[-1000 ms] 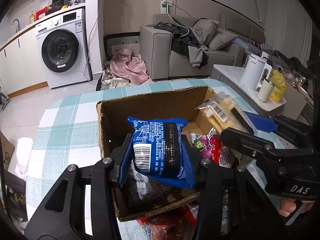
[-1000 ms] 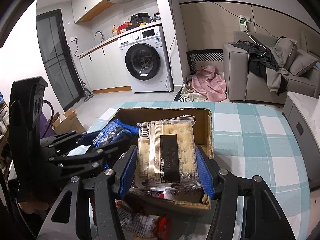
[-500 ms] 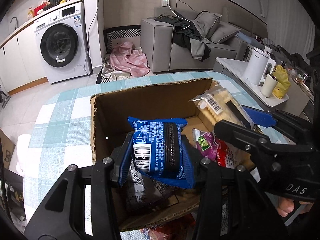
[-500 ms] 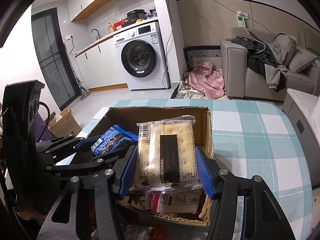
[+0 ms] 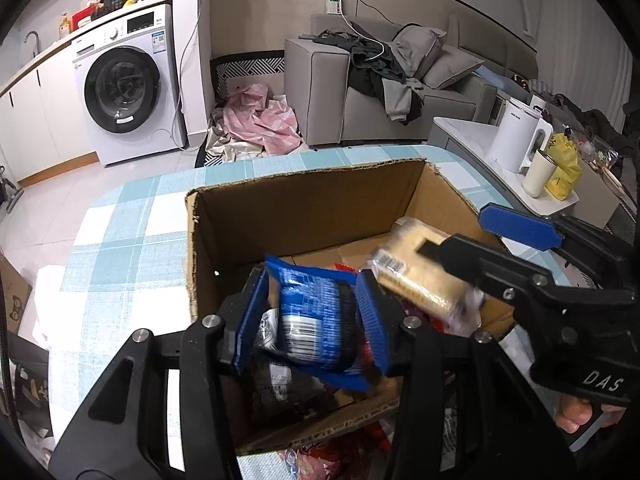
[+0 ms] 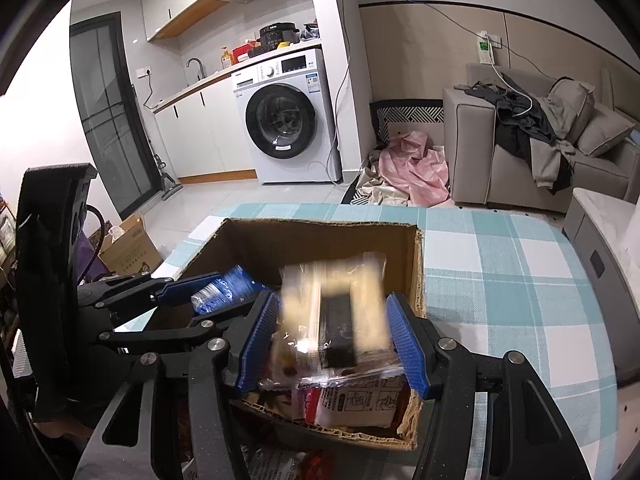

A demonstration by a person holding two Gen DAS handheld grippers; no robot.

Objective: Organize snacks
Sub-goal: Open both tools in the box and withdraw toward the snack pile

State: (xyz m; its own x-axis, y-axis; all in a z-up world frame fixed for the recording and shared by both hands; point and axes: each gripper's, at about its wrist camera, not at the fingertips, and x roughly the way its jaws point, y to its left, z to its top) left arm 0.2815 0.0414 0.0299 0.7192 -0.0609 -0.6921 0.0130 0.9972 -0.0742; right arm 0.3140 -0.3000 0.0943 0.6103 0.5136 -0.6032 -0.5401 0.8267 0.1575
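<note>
Left tongs [image 5: 312,320] are pinching a blue snack pack [image 5: 316,320] w/ both blue pads pressed on its sides, held just over the near part of the cardboard box [image 5: 320,208]. Pack's tilted, barcode end facing the cam. Right tongs [image 6: 332,336] are clamped on a clear-wrapped cracker pack [image 6: 336,308], tan w/ a black label; it's blurry in the right wrist view, so can't read anything off it. In the left wrist view the same crackers [image 5: 424,272] show at abt 3 o'clock of the blue pack, hanging above the box's right side.

Box is open-topped, sitting on the desk [image 5: 132,232], which has a teal/white checked cloth. Inside, under the tongs, more wrappers: a red/white packet [image 6: 352,400] lying against the near wall, others too dim to tell.

Further out: washing machine [image 5: 128,84] at roughly 11 o'clock, pink cloth [image 5: 260,120] on the floor at 12, grey sofa [image 5: 360,96] w/ clothes piled on at 1, white kettle [image 5: 516,136] at 2.
</note>
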